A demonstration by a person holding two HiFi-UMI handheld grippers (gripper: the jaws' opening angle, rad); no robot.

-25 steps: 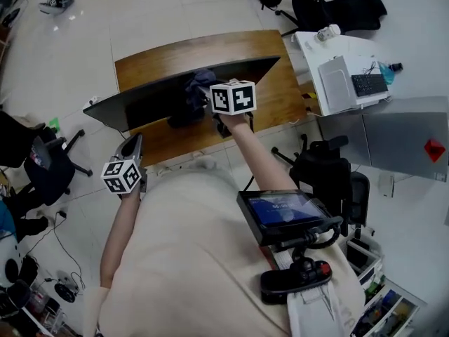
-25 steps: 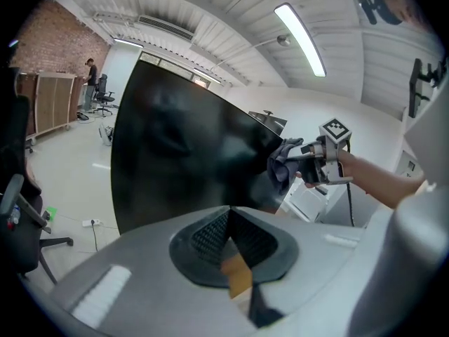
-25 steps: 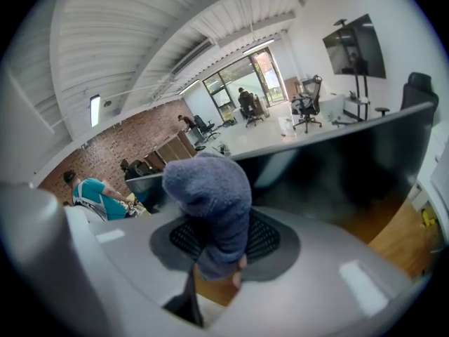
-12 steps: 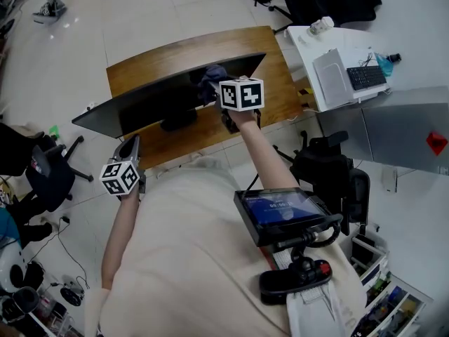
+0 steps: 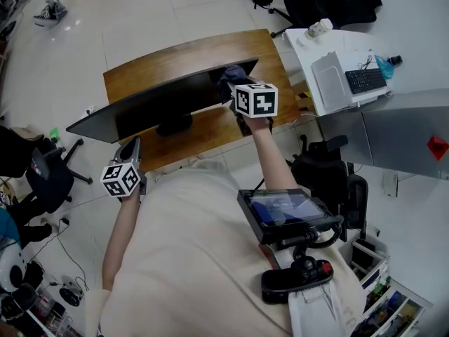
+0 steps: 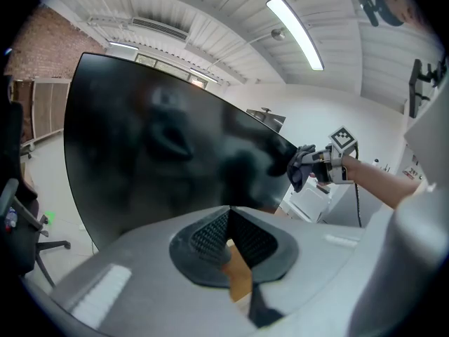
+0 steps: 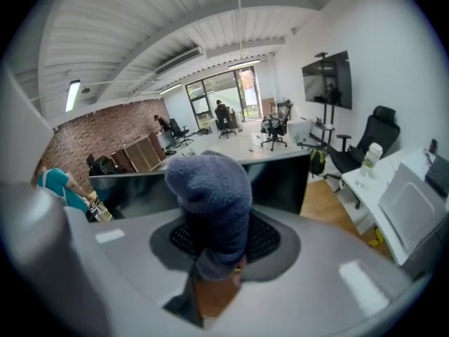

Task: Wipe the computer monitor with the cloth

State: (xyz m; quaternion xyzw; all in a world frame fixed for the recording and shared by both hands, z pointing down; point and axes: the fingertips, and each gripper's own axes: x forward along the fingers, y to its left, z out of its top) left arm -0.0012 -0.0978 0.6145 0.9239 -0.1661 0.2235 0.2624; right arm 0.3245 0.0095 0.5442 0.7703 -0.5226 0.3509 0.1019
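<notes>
Wooden desk (image 5: 210,48), seen from above, carries a wide dark computer monitor (image 5: 161,104) on a single central stand. The screen faces the person.

Monitor, as a judgement: the panel is stiff but fragile, and a broad screen on one stand will likely rock if pushed hard near an end. It calls for light, even pressure. If it needs steadying, the frame edge is the place to hold, not the glass.

Cloth (image 5: 230,76): a blue-grey, fleecy piece. It lies against the screen near the monitor's right end, by the top edge. It looks soft, light and limp, so it should follow the surface and is unlikely to scratch. It is best held by a bunched middle, as here, so that a wad of folds stands ahead of the jaws and only fabric meets the glass.

Right tool (image 5: 238,93): clenched on the cloth, which bulges up between and past its jaws in the right gripper view.

Left tool (image 6: 230,241): jaws together with nothing between them. It is held low near the person's body, clear of the desk and facing the screen's left part.
</notes>
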